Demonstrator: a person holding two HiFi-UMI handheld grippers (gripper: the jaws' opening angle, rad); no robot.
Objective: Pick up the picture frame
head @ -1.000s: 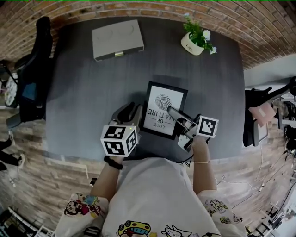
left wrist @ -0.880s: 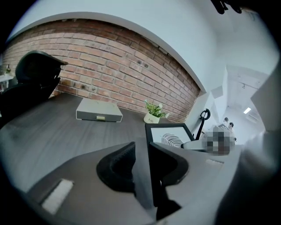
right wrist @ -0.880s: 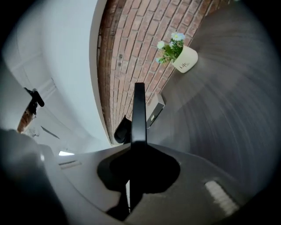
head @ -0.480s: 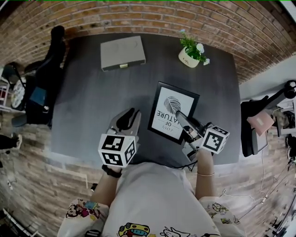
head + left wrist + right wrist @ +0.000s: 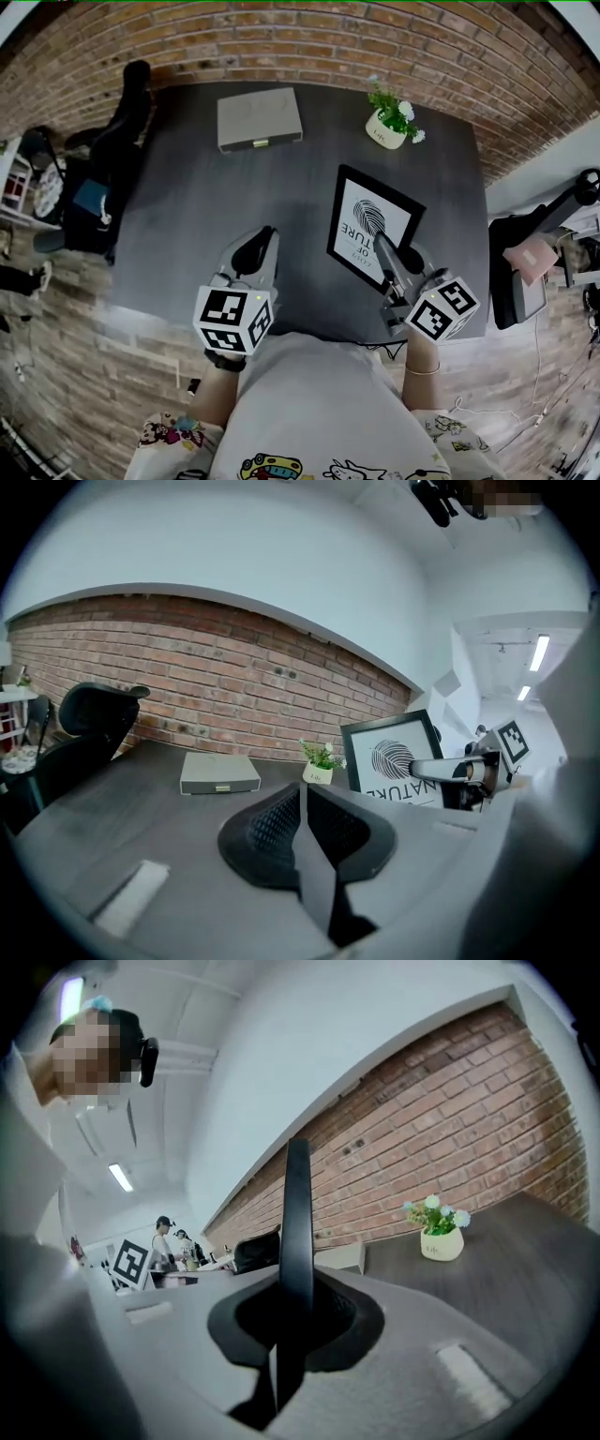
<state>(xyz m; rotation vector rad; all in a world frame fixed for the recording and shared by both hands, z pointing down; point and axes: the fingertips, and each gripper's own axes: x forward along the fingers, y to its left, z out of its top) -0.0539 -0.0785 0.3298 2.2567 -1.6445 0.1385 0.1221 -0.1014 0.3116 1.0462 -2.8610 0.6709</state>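
Note:
The picture frame (image 5: 373, 221), black-edged with a white fingerprint print, is off the dark table (image 5: 197, 206) and tilted up. My right gripper (image 5: 385, 251) is shut on its near right edge. In the right gripper view the frame (image 5: 298, 1194) shows edge-on as a thin dark bar clamped between the jaws. The left gripper view shows the frame (image 5: 392, 757) standing upright in the air with the right gripper (image 5: 441, 769) on it. My left gripper (image 5: 265, 242) hovers left of the frame; its jaws have just been closing and now meet with nothing between them (image 5: 302, 803).
A flat grey box (image 5: 260, 118) lies at the table's far side. A small potted plant (image 5: 392, 120) stands at the far right. A black office chair (image 5: 117, 131) is beside the table's left edge, and a desk with a monitor arm (image 5: 553, 211) is to the right. A brick wall runs behind.
Both grippers have risen. The frame has gone from lying flat on the table to lifted and tilted up in the right gripper. The left jaws have narrowed to closed.

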